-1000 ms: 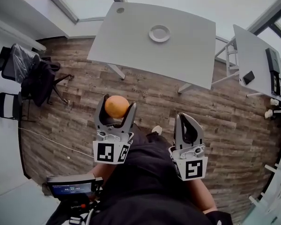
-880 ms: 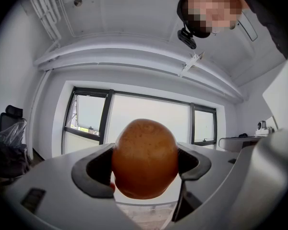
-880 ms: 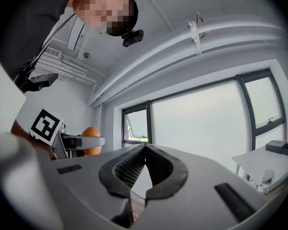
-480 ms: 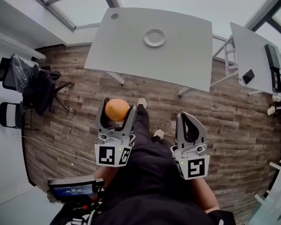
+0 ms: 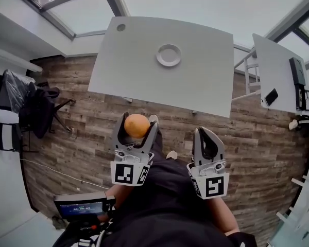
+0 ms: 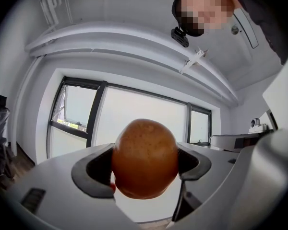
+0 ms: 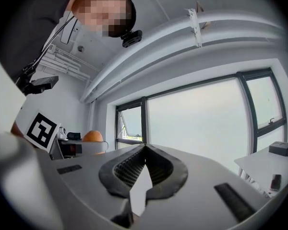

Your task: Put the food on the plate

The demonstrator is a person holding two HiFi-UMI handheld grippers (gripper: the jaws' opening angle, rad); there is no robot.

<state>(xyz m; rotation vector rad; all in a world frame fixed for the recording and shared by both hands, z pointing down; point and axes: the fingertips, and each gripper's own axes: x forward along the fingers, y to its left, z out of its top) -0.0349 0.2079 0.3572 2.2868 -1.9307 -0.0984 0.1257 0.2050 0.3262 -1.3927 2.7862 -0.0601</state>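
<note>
Food [image 6: 144,158]: round, smooth, orange-brown, clamped across its widest part in left tongs [image 5: 137,120], over the floor, well short of plate [image 5: 169,55] on counter [image 5: 206,86]. Looks light, firm, probably slippery, so a moderate squeeze at mid-girth suits. Meanwhile right tongs [image 7: 144,152] pressed together, empty.

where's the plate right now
In the head view the plate sits near the middle of the white table, ahead of the left gripper, which holds the round orange food.
</note>
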